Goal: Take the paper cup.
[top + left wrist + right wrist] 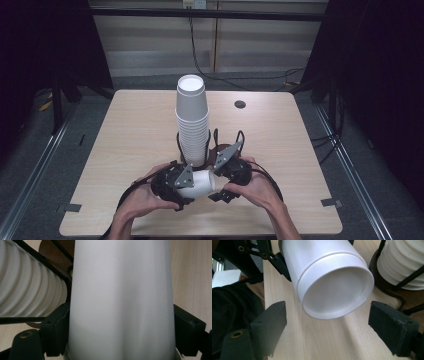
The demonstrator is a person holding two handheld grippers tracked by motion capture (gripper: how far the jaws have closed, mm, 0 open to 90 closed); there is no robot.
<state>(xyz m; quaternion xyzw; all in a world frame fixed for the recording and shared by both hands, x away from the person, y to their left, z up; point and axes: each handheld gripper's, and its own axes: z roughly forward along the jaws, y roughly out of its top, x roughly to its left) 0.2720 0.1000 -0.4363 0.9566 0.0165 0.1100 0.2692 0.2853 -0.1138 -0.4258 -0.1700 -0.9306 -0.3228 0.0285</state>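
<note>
A white paper cup (200,183) lies on its side just above the table, between my two grippers. My left gripper (187,186) is shut on it; in the left gripper view the cup's wall (121,290) stands between both pads (56,330). The cup's recessed base (337,290) faces my right gripper (332,325), and a seam runs round it near that end. That gripper (218,183) is open, with a pad (272,322) at each side of the cup's end and not touching it.
A tall stack of white cups (192,120) stands upside down in a black wire holder (215,140) just behind the grippers, at the middle of the wooden table (130,130). A small dark round hole (240,104) lies at the back right.
</note>
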